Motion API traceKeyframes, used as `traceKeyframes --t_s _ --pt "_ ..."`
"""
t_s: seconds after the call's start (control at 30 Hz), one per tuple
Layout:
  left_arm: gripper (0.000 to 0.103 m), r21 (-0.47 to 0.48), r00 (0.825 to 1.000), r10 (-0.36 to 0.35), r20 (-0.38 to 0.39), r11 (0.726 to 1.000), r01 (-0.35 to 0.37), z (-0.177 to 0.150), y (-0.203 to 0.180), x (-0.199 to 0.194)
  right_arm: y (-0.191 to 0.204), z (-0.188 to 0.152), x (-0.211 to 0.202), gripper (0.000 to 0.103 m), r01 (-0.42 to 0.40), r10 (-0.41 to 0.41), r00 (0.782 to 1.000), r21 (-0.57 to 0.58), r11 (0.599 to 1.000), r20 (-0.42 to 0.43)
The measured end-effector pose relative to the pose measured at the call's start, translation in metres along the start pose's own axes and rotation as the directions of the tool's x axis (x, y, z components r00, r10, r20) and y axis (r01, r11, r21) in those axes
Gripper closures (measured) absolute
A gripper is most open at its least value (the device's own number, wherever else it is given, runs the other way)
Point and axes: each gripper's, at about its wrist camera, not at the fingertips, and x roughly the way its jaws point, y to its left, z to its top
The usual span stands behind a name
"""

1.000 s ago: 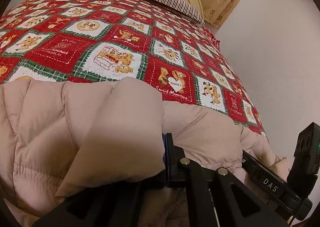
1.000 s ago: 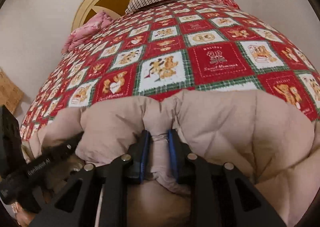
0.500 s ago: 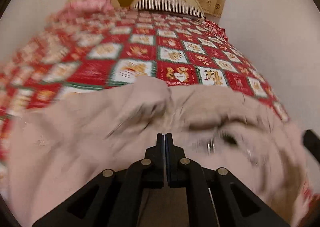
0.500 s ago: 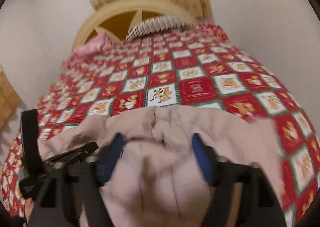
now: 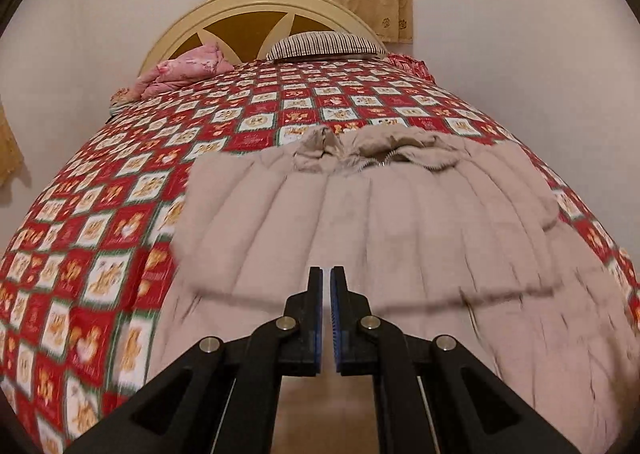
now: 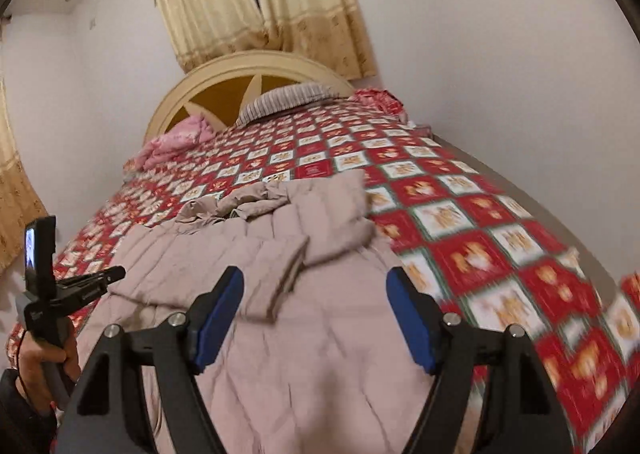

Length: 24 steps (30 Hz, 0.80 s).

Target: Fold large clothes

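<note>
Beige padded jacket (image 5: 392, 222) lies flat at the bed's (image 5: 100, 214) foot edge, ready for folding; left gripper (image 5: 326, 296) is clenched on nothing, right gripper (image 6: 314, 314) is spread wide.

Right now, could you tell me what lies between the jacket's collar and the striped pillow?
Only bare red patchwork bedspread lies between the beige puffer jacket's collar and the striped pillow; the left wrist view shows this best.

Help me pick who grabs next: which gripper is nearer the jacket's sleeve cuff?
Right. The right gripper hovers just behind the cuff; the left gripper is off at the jacket's edge.
</note>
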Motion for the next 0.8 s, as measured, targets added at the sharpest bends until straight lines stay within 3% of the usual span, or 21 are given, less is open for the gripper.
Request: traceKeyframes --t_s 0.07,0.2,0.37,0.47,0.53,0.6,0.67,0.7,0.8 --pt "0.099 -0.008 1.000 -0.028 -0.009 1.000 0.028 -0.015 0.003 -0.010 -0.012 -0.012 -0.020 0.026 -0.008 0.007 1.000 0.043 0.999 0.008" --pt "0.099 -0.107 0.982 -0.184 -0.047 0.978 0.178 -0.048 0.030 -0.027 -0.026 -0.028 -0.048 0.024 -0.016 0.017 1.000 0.066 0.998 -0.007" --pt "0.099 -0.200 0.986 -0.164 -0.016 0.967 0.157 -0.088 0.076 -0.061 -0.036 -0.051 -0.070 0.021 0.001 0.000 0.998 0.020 1.000 -0.056" --pt "0.097 -0.267 0.979 -0.205 0.018 0.942 0.202 -0.113 0.104 -0.078 -0.046 -0.061 -0.070 0.021 -0.004 0.008 0.994 0.039 0.999 -0.105" --pt "0.083 -0.307 0.972 -0.234 0.027 0.923 0.231 -0.126 0.114 -0.081 -0.056 -0.068 -0.069 0.021 -0.001 0.012 0.991 0.075 0.997 -0.133" --pt "0.032 -0.366 0.963 -0.268 0.034 0.893 0.262 -0.139 0.125 -0.085 -0.061 -0.073 -0.071 0.021 -0.003 0.015 0.992 0.101 0.995 -0.127" --pt "0.028 -0.410 0.951 -0.302 0.067 0.861 0.302 -0.147 0.134 -0.092 -0.063 -0.077 -0.073 0.021 -0.008 0.025 0.992 0.135 0.991 -0.125" --pt "0.028 -0.417 0.951 -0.303 0.069 0.857 0.303 -0.150 0.136 -0.094 -0.064 -0.078 -0.073 0.021 -0.012 0.031 0.991 0.147 0.989 -0.129" --pt "0.028 -0.385 0.972 -0.235 0.031 0.894 0.229 -0.152 0.138 -0.101 -0.058 -0.077 -0.075 0.021 -0.020 0.038 0.990 0.130 0.991 -0.139"
